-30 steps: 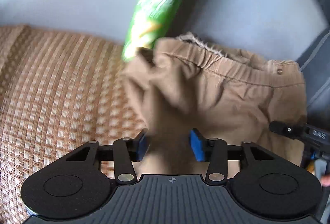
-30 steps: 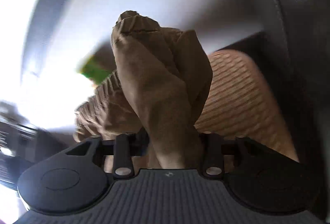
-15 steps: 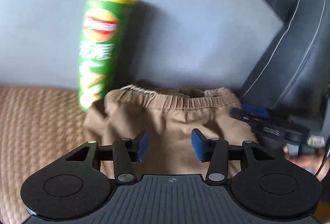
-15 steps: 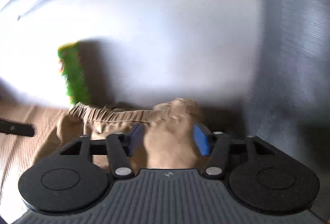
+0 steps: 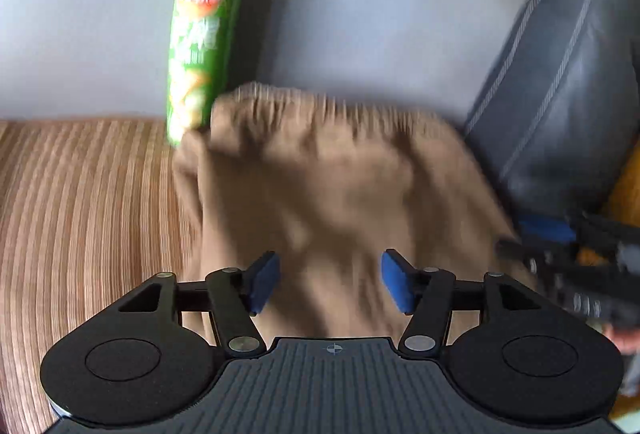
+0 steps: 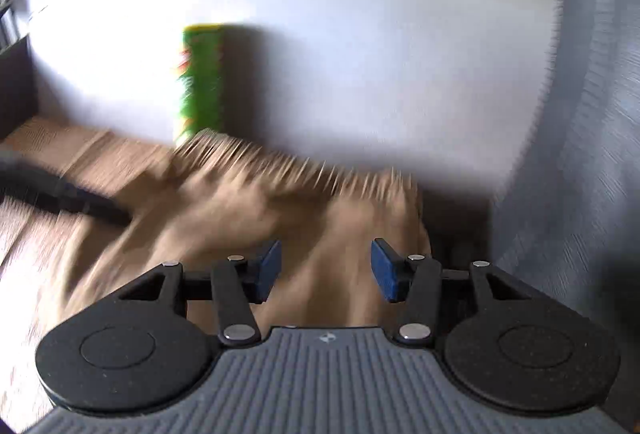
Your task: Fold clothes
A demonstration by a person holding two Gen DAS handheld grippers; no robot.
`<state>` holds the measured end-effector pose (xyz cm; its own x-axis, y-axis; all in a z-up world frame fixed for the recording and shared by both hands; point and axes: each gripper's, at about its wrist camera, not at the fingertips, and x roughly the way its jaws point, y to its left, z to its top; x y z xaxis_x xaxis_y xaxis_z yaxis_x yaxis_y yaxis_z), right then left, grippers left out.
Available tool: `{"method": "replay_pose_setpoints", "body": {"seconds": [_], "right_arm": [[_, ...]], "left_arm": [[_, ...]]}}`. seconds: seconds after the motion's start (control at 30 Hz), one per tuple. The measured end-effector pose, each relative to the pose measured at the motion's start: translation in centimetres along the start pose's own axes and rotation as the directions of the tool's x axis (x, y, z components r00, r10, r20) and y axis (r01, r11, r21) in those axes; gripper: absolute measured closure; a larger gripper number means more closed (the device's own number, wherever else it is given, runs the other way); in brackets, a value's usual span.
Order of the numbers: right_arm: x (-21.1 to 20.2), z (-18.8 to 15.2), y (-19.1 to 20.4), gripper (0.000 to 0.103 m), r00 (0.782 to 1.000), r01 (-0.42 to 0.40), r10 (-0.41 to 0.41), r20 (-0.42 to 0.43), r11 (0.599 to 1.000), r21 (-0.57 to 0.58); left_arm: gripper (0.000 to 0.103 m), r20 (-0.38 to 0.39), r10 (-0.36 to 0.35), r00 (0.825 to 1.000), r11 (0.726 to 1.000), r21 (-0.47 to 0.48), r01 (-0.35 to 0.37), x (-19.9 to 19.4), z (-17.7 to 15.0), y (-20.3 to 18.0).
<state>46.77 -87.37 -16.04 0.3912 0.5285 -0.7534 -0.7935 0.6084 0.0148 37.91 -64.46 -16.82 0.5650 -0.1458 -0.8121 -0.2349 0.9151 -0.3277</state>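
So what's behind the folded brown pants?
A tall green chip can stands behind the folded brown pants, against the pale grey backrest. The pants cover the can's bottom, so where it rests is hidden.

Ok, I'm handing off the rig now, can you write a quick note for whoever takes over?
Left gripper: open, jaws just widened, nothing pinched.
Right gripper: open, hovering over the cloth.
Brown shorts lie on the woven seat mat, waistband toward the wall, beside the green chip can.
Done: one fold laid down and released.
Left: check the blurred edges, smooth, fold again if needed.
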Motion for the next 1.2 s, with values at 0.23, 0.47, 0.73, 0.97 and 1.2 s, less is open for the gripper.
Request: {"method": "replay_pose_setpoints", "body": {"seconds": [0.23,0.47,0.73,0.97,1.2], "right_arm": [[0.8,-6.3,3.1,0.052,0.997,0.082,-0.082,-0.012,0.995,0.049],[0.6,-6.1,2.4,0.053,0.998,0.065,-0.065,-0.014,0.996,0.052],[-3.4,-3.4,3.1,0.048,0.998,0.010,0.000,-0.055,0.985,0.175],[-9.2,-3.1,6.1,0.041,0.996,-0.053,0.070,-0.059,0.969,0.241],[-17.5,0.7,6.5,0.000,0.997,-0.074,0.069,0.028,0.968,0.240]], "left_arm": [[0.032,0.060,0.047,0.997,0.999,0.015,-0.048,2.1,-3.2,-0.2],[0.032,0.046,0.073,0.996,0.997,0.024,-0.074,2.2,-2.6,-0.3],[0.022,-0.090,0.140,0.986,0.989,-0.028,-0.143,-4.0,-3.9,-3.2],[0.022,-0.092,0.152,0.984,0.984,-0.084,-0.159,-11.3,-7.3,-6.9],[0.000,-0.014,0.180,0.984,0.983,-0.041,-0.180,-18.1,-5.1,-10.2]]}}
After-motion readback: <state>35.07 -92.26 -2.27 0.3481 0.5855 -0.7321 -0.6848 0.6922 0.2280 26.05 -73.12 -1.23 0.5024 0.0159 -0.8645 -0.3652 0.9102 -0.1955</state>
